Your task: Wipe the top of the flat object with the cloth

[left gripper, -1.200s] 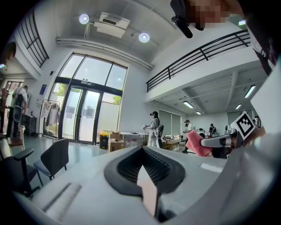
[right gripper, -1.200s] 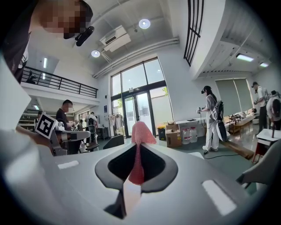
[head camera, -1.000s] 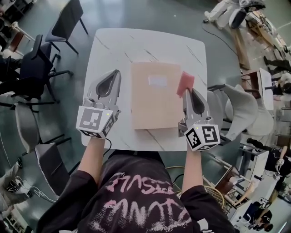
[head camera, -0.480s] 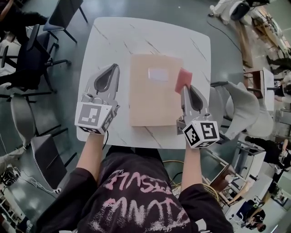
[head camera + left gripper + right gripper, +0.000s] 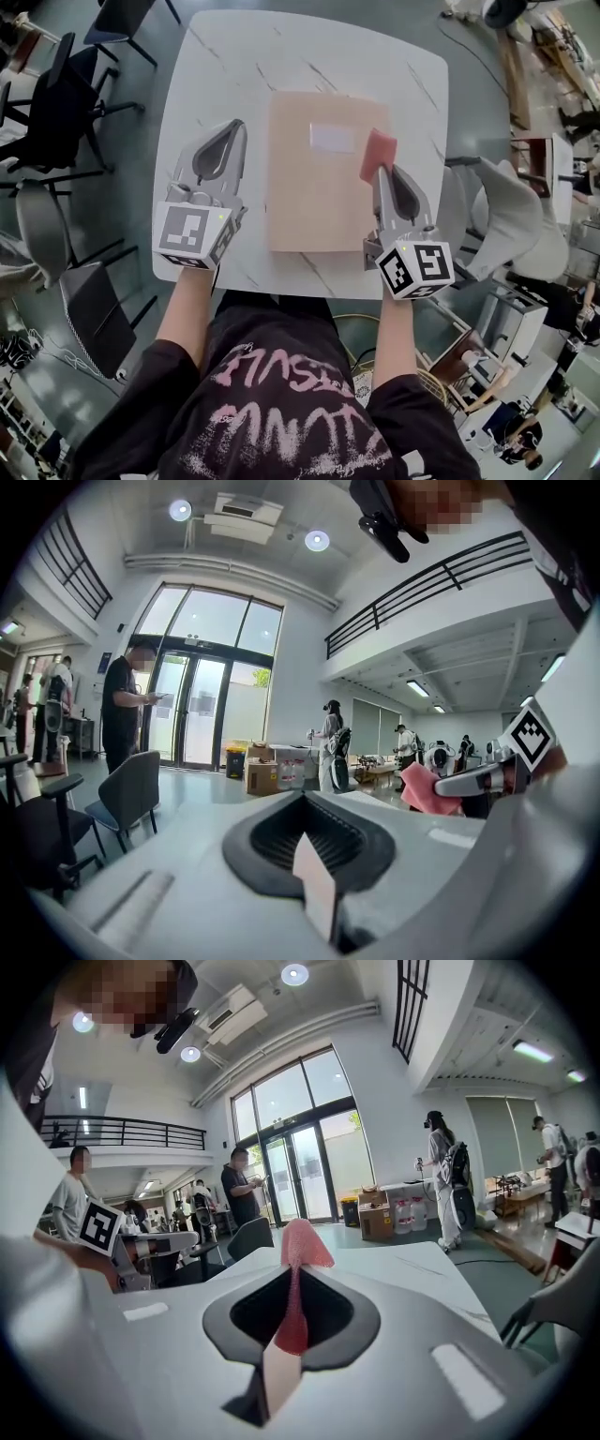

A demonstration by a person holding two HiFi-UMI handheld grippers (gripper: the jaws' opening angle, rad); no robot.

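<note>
A flat tan folder (image 5: 322,183) with a pale label lies in the middle of the white marble table (image 5: 281,66). My right gripper (image 5: 380,171) is shut on a pink cloth (image 5: 377,155), which hangs over the folder's right edge near the label. In the right gripper view the pink cloth (image 5: 298,1274) is pinched between the jaws and sticks up past the tips. My left gripper (image 5: 219,150) is shut with nothing in it, over the table just left of the folder. The pink cloth (image 5: 424,787) also shows at the right of the left gripper view.
Dark chairs (image 5: 56,103) stand to the left of the table. A grey chair (image 5: 502,225) sits close to the table's right edge. Several people (image 5: 122,714) stand farther off in the hall, beside boxes and other tables.
My right gripper has carried the pink cloth a little left, from beside the folder's right edge to over that edge. The left gripper has stayed put.
</note>
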